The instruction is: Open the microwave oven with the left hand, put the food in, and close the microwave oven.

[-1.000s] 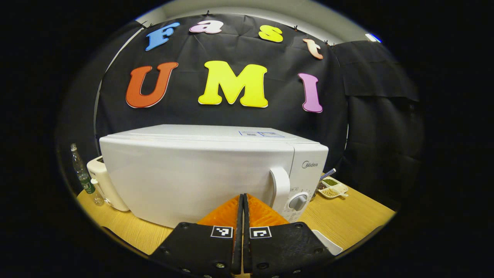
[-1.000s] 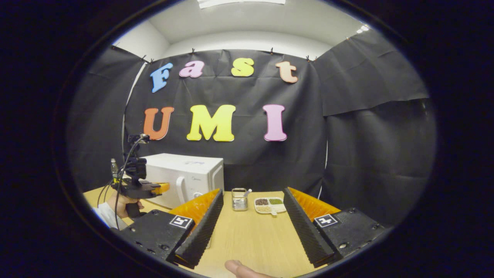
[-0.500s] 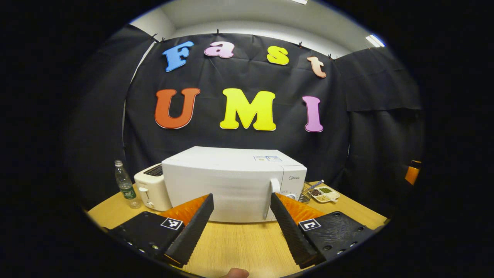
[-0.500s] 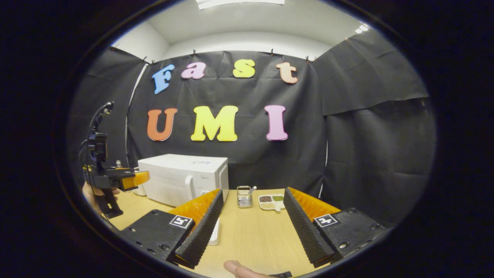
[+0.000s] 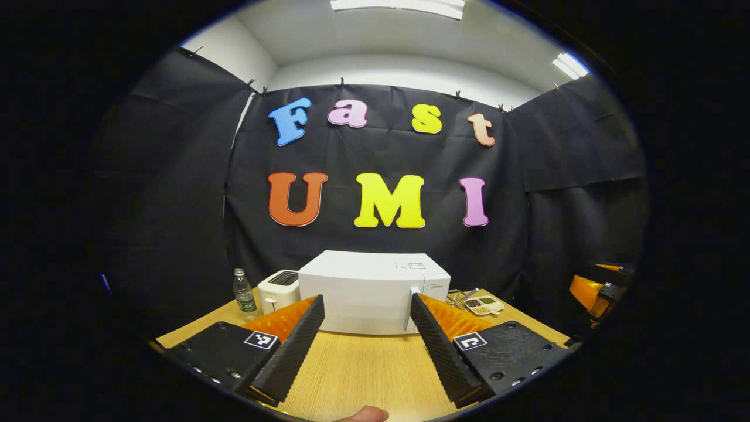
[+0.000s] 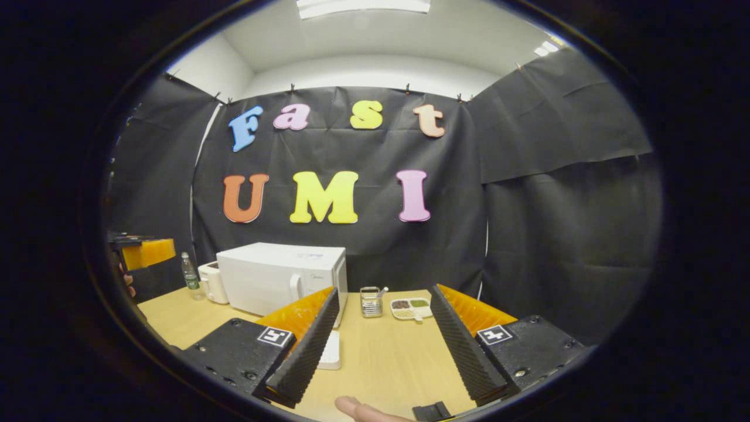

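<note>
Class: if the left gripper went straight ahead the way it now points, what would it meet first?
Most likely the closed white microwave oven, framed between the open left gripper jaws; bare wooden table lies before it.

surface (image 5: 363, 369): pale wood grain, smooth, matt sheen
microwave (image 5: 366, 290): white casing, smooth, faintly glossy, plastic-looking handle
toaster (image 5: 278, 291): white, smooth, plastic-looking shell
bottle (image 5: 244, 294): clear plastic, glossy
basket (image 6: 370, 302): thin metal wire, shiny
wall cloth (image 6: 556, 193): black fabric, matt, creased
left tool (image 5: 366, 346): ribbed, matt finger faces
right tool (image 6: 381, 349): ribbed, matt finger faces
</note>
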Demonstrator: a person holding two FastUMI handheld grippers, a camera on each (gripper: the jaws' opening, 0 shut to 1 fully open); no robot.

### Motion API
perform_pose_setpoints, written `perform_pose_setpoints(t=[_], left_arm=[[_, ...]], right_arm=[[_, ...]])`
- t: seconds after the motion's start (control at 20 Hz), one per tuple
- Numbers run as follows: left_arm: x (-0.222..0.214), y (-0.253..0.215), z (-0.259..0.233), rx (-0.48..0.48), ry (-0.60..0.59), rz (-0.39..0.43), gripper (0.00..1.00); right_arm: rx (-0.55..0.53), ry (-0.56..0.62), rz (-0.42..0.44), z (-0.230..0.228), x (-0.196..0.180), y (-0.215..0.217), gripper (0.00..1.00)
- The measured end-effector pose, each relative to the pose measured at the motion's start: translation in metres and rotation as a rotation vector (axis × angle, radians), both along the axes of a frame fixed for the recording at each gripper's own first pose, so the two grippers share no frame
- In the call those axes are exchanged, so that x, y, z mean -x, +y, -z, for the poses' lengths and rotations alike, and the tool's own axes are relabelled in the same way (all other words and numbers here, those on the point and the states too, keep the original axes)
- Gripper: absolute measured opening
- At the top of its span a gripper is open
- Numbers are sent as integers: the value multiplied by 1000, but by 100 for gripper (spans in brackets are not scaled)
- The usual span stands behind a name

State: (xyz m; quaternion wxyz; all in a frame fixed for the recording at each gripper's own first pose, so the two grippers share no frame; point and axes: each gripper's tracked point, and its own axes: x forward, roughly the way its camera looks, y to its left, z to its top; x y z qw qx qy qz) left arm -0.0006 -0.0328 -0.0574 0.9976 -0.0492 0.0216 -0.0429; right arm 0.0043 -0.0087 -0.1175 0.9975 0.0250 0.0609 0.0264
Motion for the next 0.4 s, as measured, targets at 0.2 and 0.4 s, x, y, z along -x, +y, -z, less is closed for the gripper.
perform_pose_setpoints(t=[0.2, 0.4], left_arm=[[33, 10, -2, -30, 7, -37, 93], [52, 8, -7, -5, -10, -43, 93]], right_arm=[[-24, -34, -19, -21, 20, 5, 99], [-62, -108, -45, -52, 46, 19, 99]])
